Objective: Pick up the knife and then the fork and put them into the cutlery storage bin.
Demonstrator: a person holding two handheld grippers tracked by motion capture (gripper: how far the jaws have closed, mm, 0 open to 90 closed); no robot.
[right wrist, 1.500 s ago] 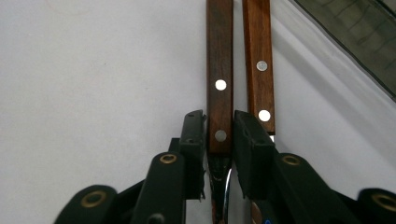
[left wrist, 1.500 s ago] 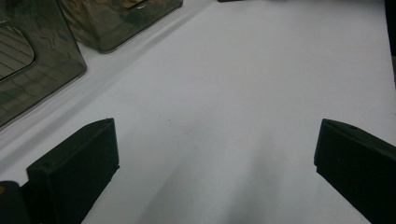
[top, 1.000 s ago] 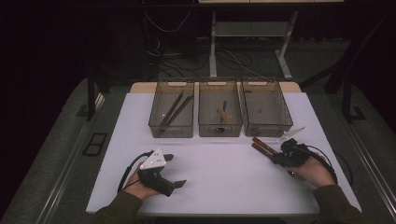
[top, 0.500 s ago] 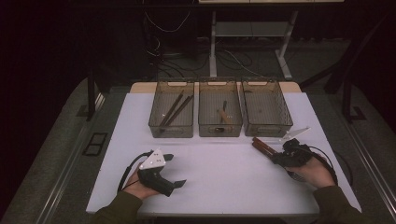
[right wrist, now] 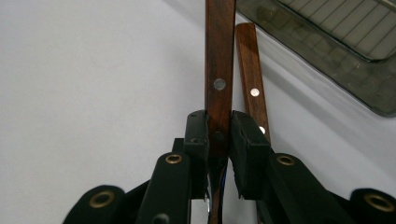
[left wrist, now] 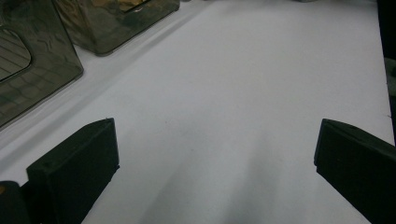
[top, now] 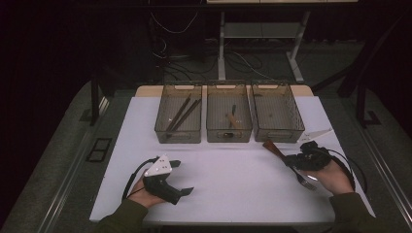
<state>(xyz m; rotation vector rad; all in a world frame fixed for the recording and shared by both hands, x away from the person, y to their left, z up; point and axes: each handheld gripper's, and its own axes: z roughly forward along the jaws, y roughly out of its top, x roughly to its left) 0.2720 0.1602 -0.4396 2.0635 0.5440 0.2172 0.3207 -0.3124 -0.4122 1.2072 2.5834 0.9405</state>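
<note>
Nothing much has shifted since the earlier frames: both hands and the cutlery sit where they were. At the lower right of the high view, the right tool (top: 300, 160) rests on the white bench (top: 233, 179), pinching a wooden-handled piece of cutlery (right wrist: 218, 70) just below its rivet; the jaws press on both sides of the handle. A second wooden handle with rivets (right wrist: 251, 79) lies just beside it, to its right in the right gripper view. A metal fork head (top: 305, 179) shows beside the right hand. Near them, at the upper right of the right gripper view, stands the right smoky clear plastic bin (top: 278, 114). At the lower left of the high view, the left tool (top: 182, 177) lies on the bench with its jaws spread wide over bare surface.
</note>
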